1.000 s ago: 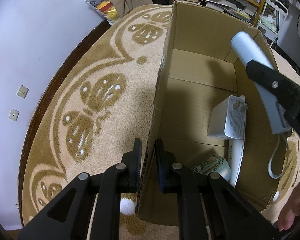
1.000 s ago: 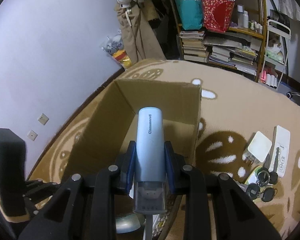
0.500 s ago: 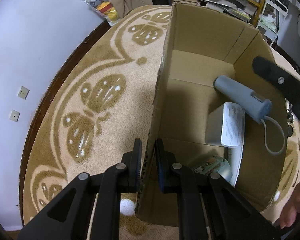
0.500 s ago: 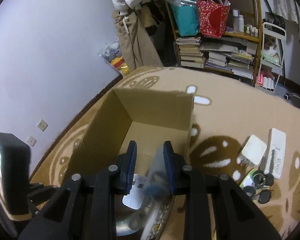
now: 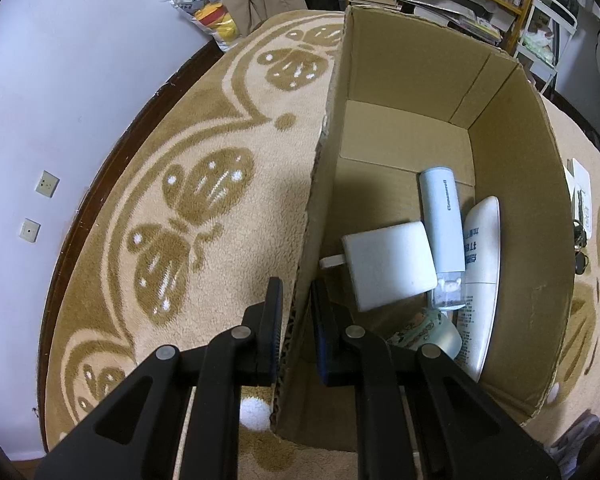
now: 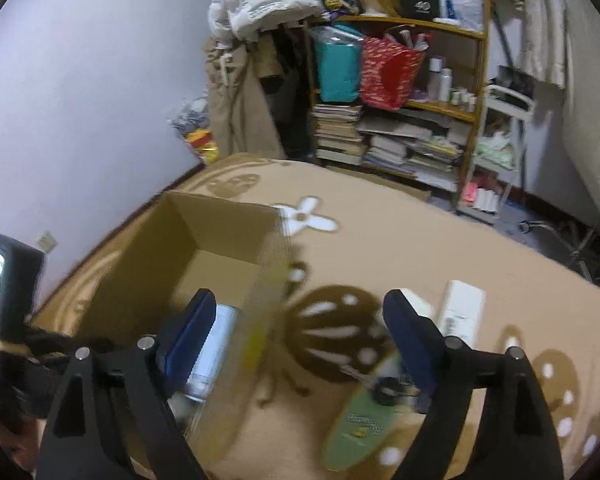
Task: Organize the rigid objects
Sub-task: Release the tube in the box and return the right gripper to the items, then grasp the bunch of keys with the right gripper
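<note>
Cardboard box (image 5: 540, 216) wall pinched by left claw (image 5: 294, 320).

Both black gripper (image 5: 294, 316) frames carry silver screws and dark blue pads (image 6: 188, 332).

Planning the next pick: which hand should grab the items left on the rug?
Right. The right gripper is open, empty, over the rug near the keys; the left gripper is clamped on the box wall.

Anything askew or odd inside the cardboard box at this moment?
Nothing damaged or spilled. The items in the cardboard box lie jumbled: the pale blue cylinder rests against the white charger and the white tube, none lined up.
</note>
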`<state>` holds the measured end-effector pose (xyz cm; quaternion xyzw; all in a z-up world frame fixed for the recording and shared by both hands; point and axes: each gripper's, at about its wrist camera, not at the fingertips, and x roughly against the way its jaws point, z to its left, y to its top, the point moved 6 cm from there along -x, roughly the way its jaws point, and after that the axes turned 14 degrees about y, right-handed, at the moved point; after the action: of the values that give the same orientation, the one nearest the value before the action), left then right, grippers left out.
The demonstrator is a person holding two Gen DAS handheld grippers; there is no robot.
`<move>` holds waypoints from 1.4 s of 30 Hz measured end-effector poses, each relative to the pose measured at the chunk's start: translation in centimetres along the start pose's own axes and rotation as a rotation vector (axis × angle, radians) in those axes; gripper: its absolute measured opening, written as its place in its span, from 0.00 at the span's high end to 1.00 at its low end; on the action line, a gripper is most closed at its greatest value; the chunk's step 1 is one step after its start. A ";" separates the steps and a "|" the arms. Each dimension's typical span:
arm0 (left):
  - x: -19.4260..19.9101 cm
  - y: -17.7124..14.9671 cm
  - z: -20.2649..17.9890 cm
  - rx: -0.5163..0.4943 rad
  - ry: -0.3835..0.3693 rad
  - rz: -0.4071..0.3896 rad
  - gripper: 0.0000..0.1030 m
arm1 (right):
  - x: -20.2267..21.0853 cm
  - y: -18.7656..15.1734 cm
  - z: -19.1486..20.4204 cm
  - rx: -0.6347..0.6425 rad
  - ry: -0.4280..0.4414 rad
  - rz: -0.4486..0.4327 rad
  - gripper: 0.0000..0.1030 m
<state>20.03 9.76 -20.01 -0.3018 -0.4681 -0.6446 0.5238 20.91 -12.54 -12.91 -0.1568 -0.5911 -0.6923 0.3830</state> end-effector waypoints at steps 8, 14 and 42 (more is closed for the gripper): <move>0.1 0.0 0.0 -0.003 0.004 -0.003 0.87 | 0.6 -1.6 -5.0 -0.136 -0.027 -0.006 0.11; 0.1 0.0 0.0 -0.002 0.002 -0.002 0.87 | 0.2 -3.4 -8.9 -0.245 -0.028 0.008 0.11; 0.1 0.0 0.0 -0.003 0.003 0.000 0.87 | -4.9 -9.4 -15.0 -0.478 0.075 0.100 0.44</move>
<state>19.96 9.75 -19.95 -0.3015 -0.4662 -0.6456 0.5243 20.96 -24.92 -26.49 -0.2464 -0.3873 -0.7981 0.3903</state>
